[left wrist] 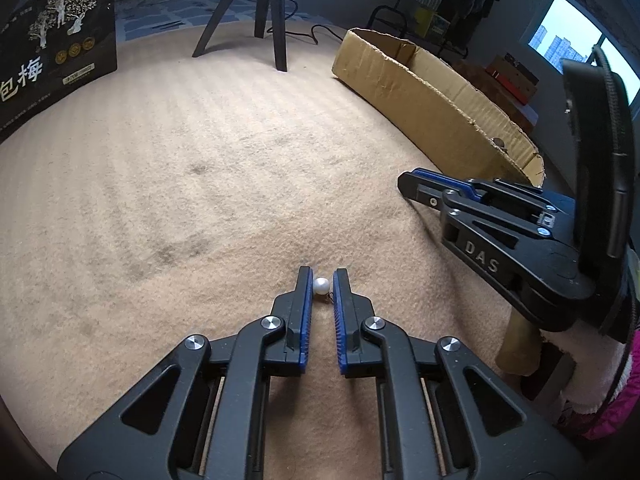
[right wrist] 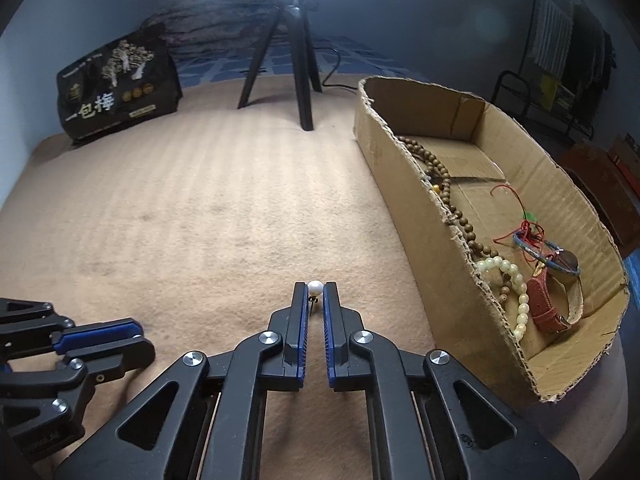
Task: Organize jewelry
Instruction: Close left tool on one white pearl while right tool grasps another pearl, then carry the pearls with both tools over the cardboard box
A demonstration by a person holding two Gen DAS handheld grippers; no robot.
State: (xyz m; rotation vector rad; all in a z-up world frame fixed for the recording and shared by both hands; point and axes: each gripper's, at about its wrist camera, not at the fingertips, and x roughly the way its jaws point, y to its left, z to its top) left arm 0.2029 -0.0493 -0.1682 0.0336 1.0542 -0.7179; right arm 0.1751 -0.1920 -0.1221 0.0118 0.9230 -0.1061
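Observation:
My left gripper (left wrist: 322, 276) holds its jaws narrowly apart around a white pearl earring (left wrist: 321, 286) on the beige blanket; I cannot tell whether the pads touch it. My right gripper (right wrist: 315, 289) is shut on a second white pearl earring (right wrist: 315, 288), its small hook hanging between the fingers. The right gripper also shows in the left wrist view (left wrist: 412, 180), beside the cardboard box (left wrist: 420, 92). The left gripper shows at the lower left of the right wrist view (right wrist: 132, 330). The box (right wrist: 400, 168) holds a brown bead string (right wrist: 444, 188), a pale bead bracelet (right wrist: 516, 284), a red-strapped watch (right wrist: 548, 304) and a red cord (right wrist: 528, 224).
A black tripod (right wrist: 296, 60) stands at the back of the blanket. A black printed bag (right wrist: 116, 84) stands at the back left. A clothes rack (right wrist: 560, 60) stands behind the box. Pink and white fabric (left wrist: 600, 380) lies at the right edge.

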